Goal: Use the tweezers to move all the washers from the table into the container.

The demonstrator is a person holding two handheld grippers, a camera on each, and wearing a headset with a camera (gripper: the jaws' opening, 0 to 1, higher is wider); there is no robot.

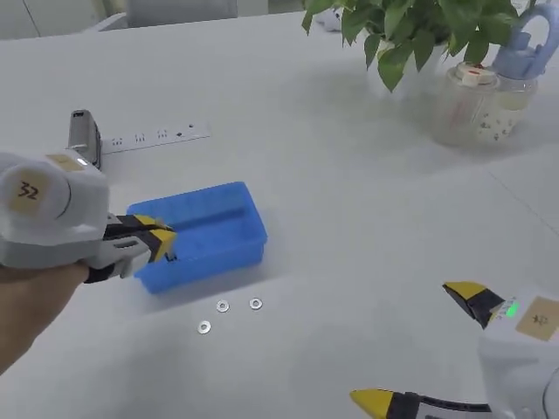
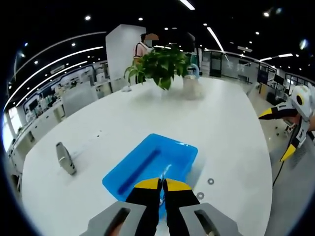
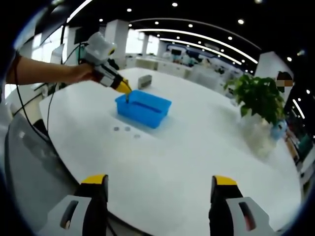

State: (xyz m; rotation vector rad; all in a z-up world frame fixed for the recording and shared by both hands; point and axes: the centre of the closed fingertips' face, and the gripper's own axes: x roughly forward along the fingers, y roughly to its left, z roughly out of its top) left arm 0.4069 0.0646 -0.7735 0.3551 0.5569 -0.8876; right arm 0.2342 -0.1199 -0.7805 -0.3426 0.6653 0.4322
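Right gripper (image 1: pixel 417 347): nearest to me, at the lower right. Its jaws are standing spread wide with nothing between them, well apart from the work.
Washers (image 1: pixel 223 305): three are lying flat on the table (image 1: pixel 367 227) in a loose group, just outside the container's near wall and not touching it.
Left gripper (image 1: pixel 164 240): its jaws are pressing together on a thin tool that I am taking for the tweezers (image 2: pixel 166 172).
Tweezers, tip: pointing down over the inside of the container, near its left end. I cannot tell whether a washer is sitting in the tip; it is too small to read.
Container (image 1: pixel 210 262): blue open tray, with its long axis running left to right and slanting away toward the right.
Key relation: from the tweezer tip the washers are lying toward me and to the right, across the near wall and down on the table. The left gripper view is showing two of them just right of the jaws.
Nearer arm: the left one, by a wide margin.
Judgement: I am expecting the coming move to need a lift over the wall, then a descent onto the closest washer.
Risk: flat washers are likely to slide when pinched.
Far field: power strip (image 1: pixel 157 137), plant (image 1: pixel 410 30) and clear bottle (image 1: pixel 476 105), all well beyond the container.
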